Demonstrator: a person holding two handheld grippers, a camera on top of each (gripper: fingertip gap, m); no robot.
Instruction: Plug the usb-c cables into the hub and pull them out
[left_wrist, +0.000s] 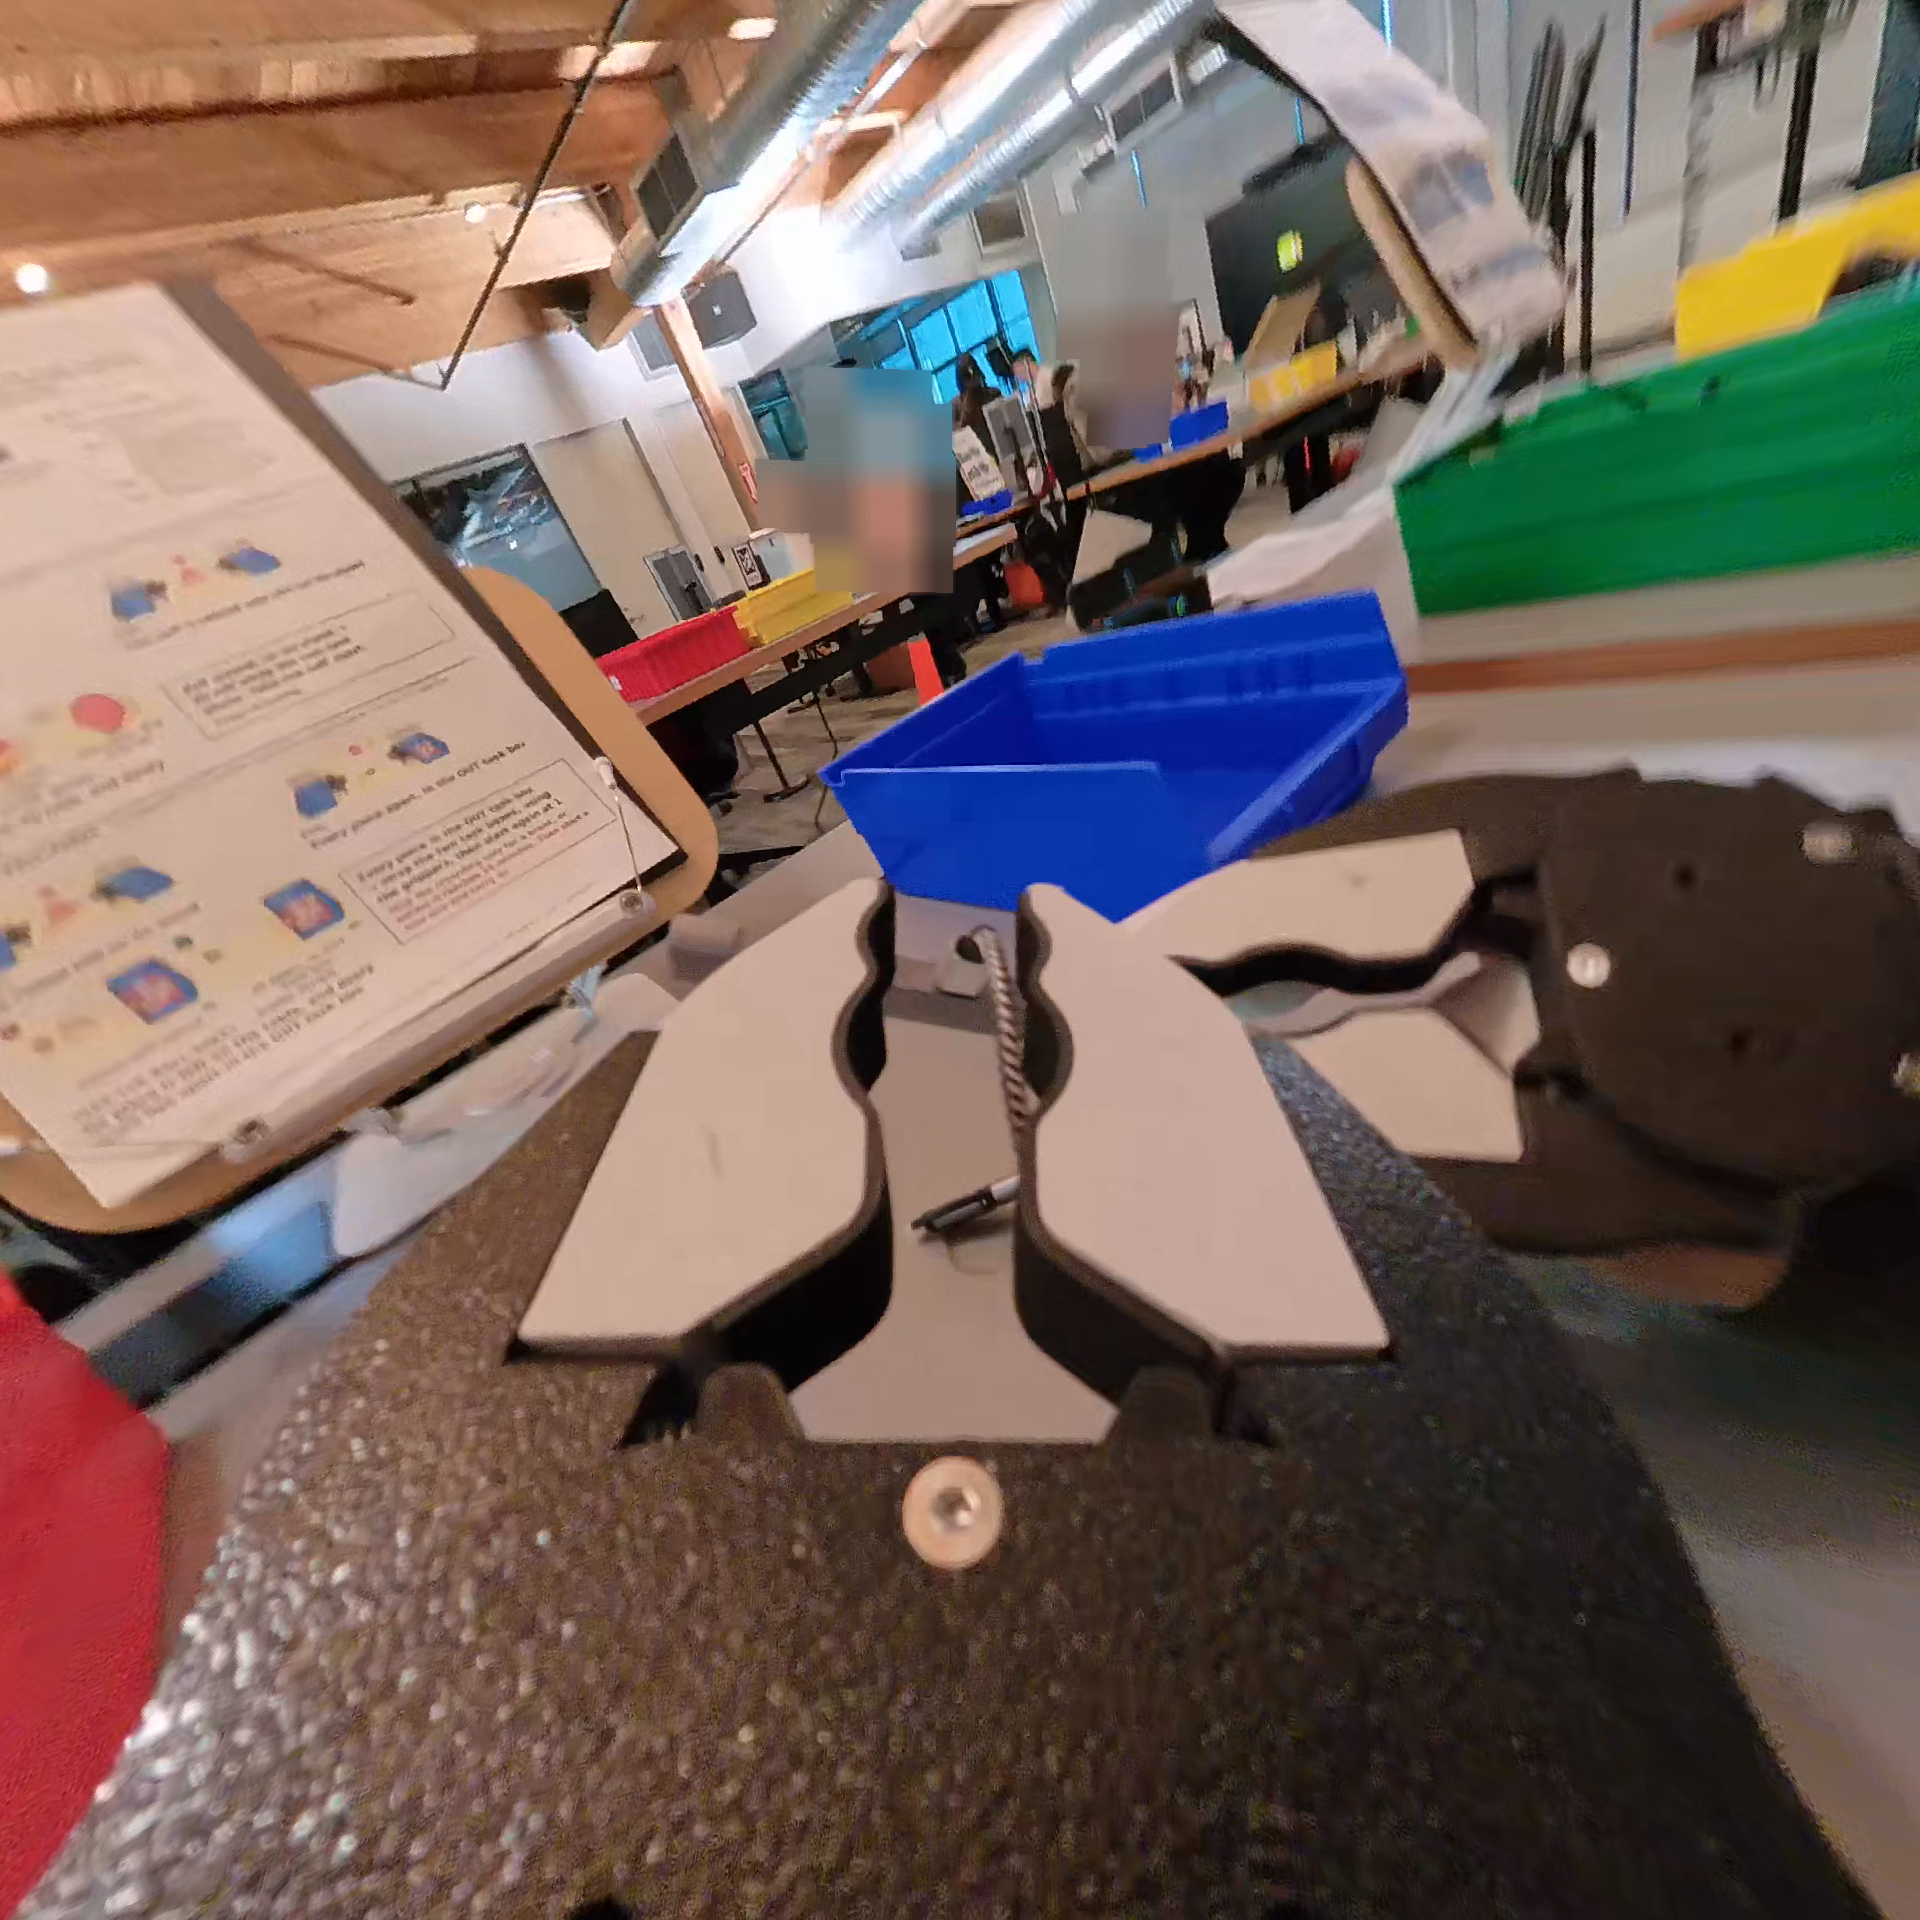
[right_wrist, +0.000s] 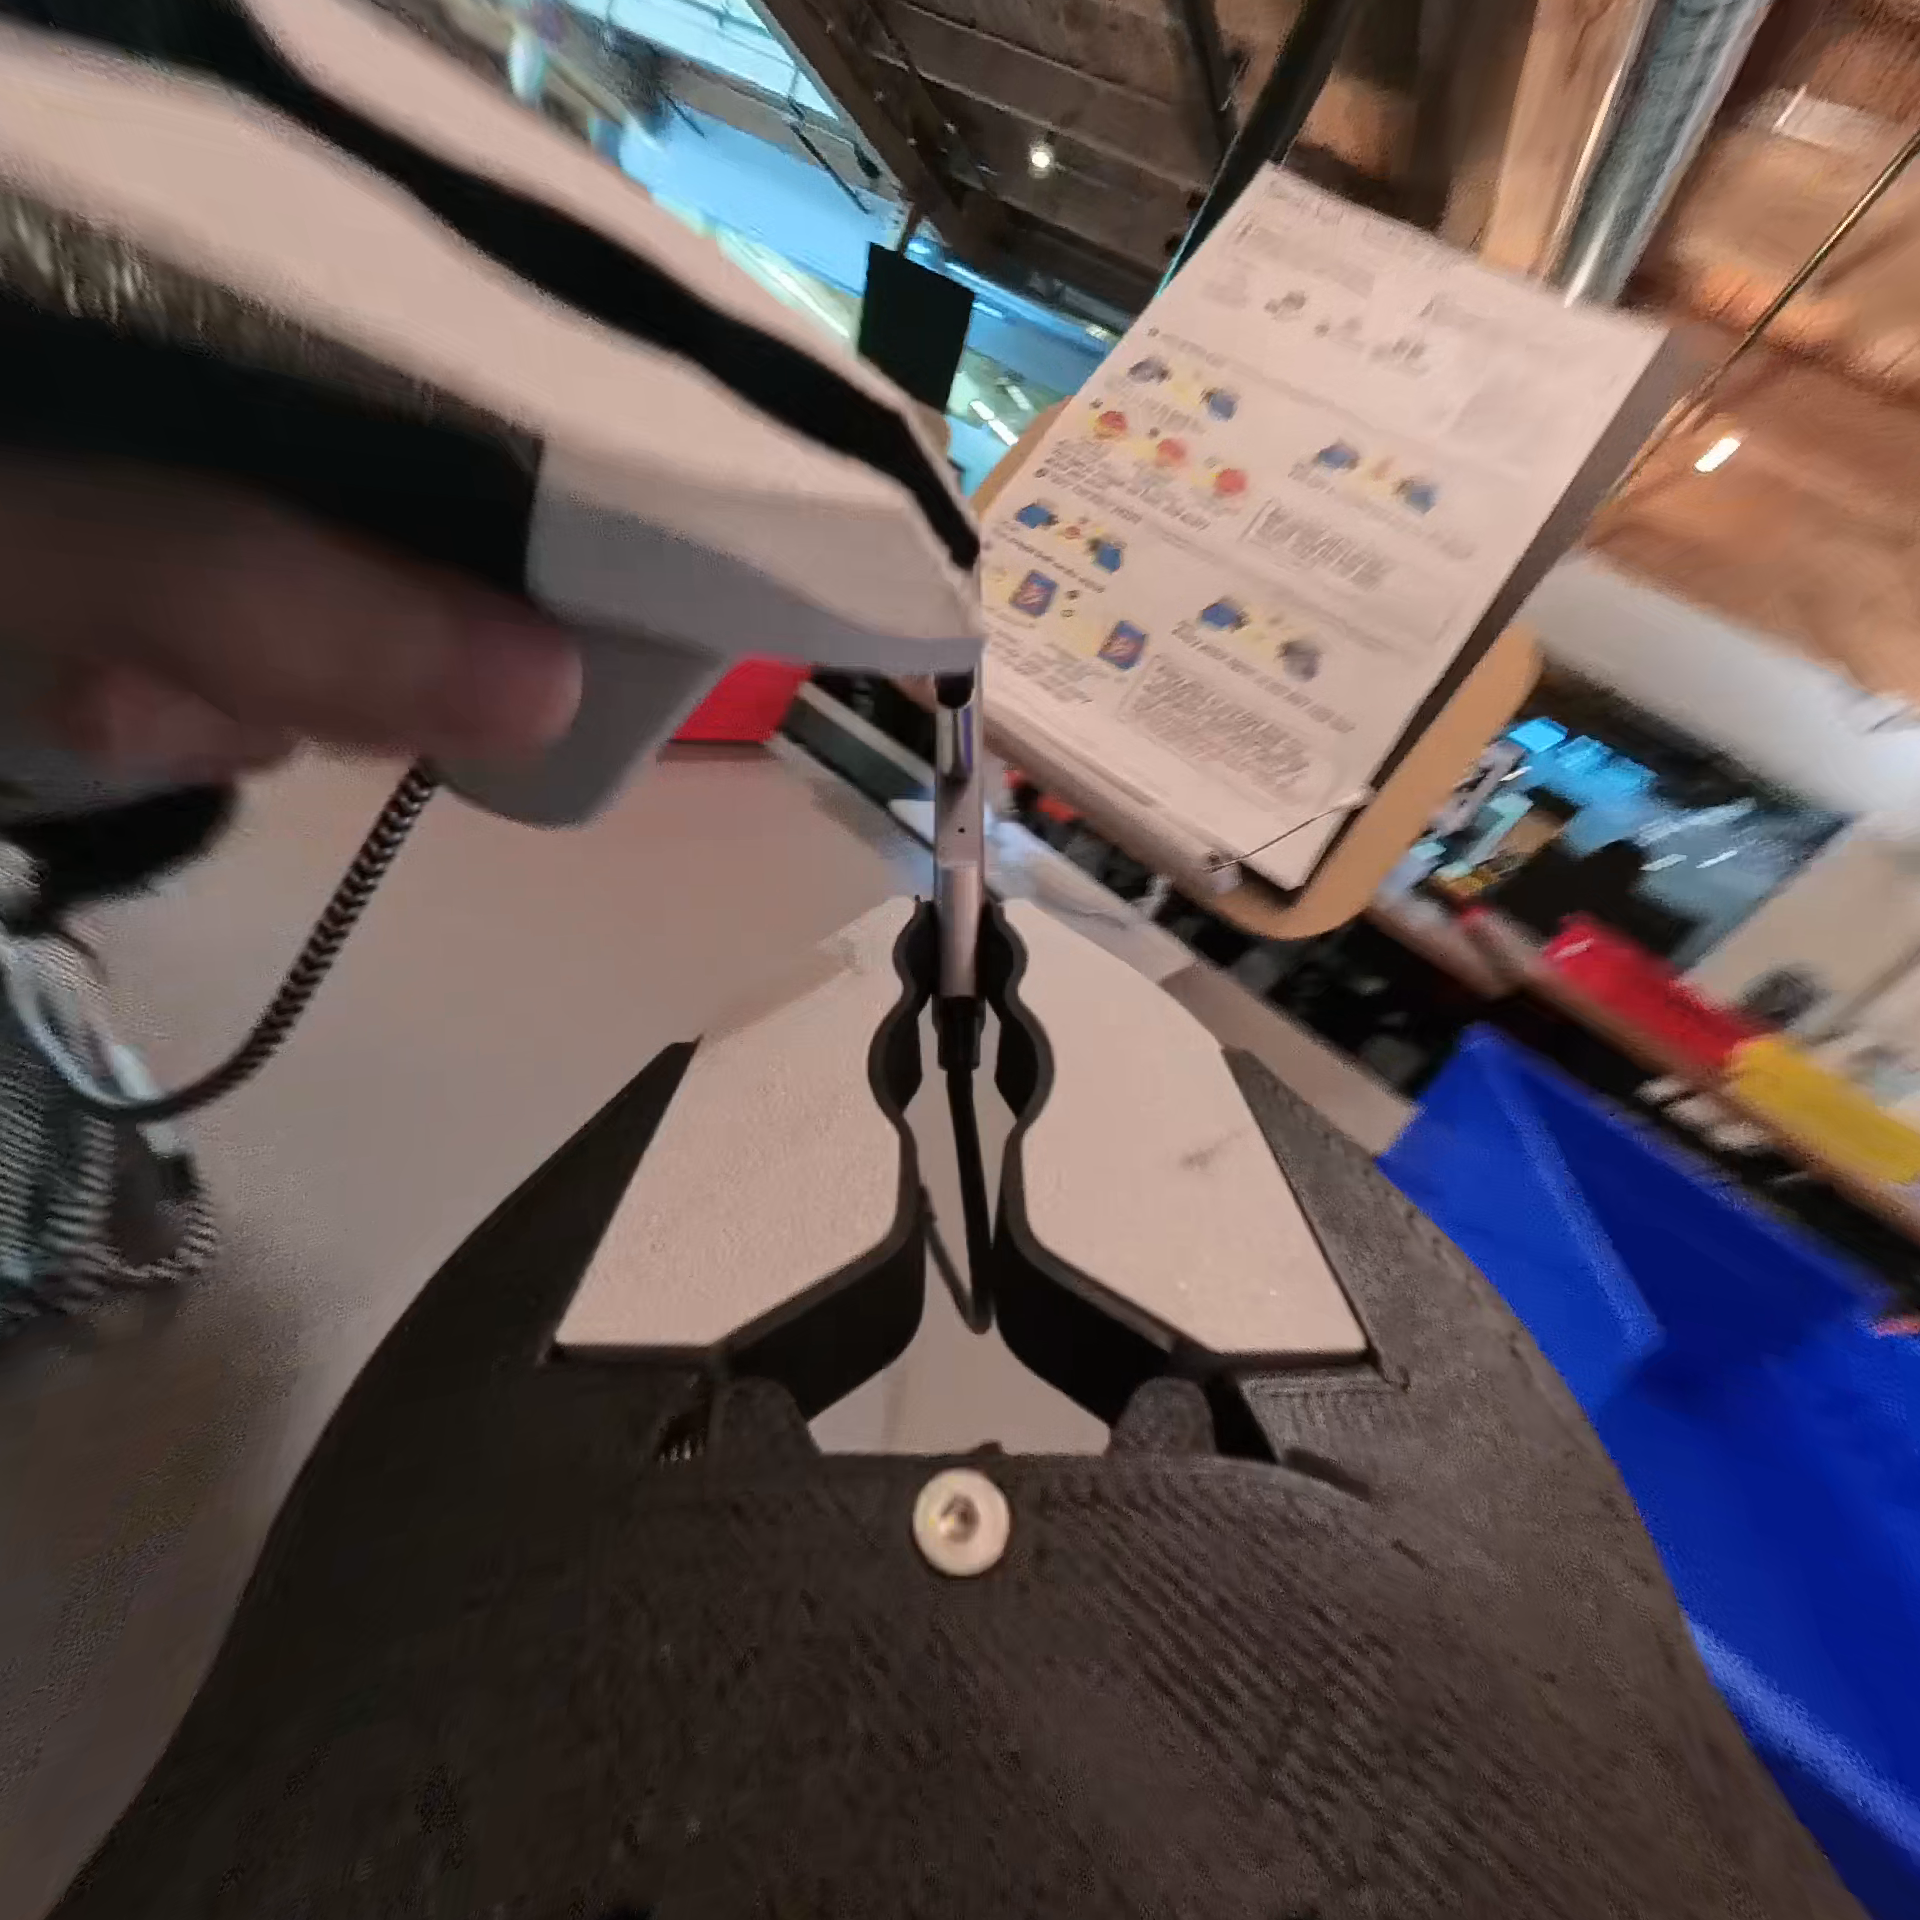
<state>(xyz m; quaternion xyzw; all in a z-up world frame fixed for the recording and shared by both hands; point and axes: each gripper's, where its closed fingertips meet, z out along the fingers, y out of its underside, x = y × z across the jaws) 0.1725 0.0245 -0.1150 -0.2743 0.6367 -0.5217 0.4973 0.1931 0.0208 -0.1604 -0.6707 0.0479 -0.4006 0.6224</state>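
My right gripper (right_wrist: 958, 940) is shut on a slim grey hub (right_wrist: 958, 810), which I see edge-on and upright; the hub's black cable (right_wrist: 971, 1164) runs back between the fingers. My left gripper (left_wrist: 956, 914) is shut on the grey plug (left_wrist: 940, 951) of a braided usb-c cable (left_wrist: 1013, 1039). In the right wrist view the left gripper (right_wrist: 951, 649) comes in from the upper left, and its dark plug tip (right_wrist: 951, 694) meets the hub's top end. How deep it sits is hidden. The braided cable (right_wrist: 343, 914) hangs down to the left. The right gripper (left_wrist: 1179, 961) shows at the right.
A blue bin (left_wrist: 1122, 748) stands just beyond the grippers and also shows in the right wrist view (right_wrist: 1662, 1299). An instruction sheet on a clipboard stand (left_wrist: 260, 727) is at the left. A green bin (left_wrist: 1662, 488) sits at the right. A small dark connector (left_wrist: 966, 1210) lies on the grey table (right_wrist: 520, 987).
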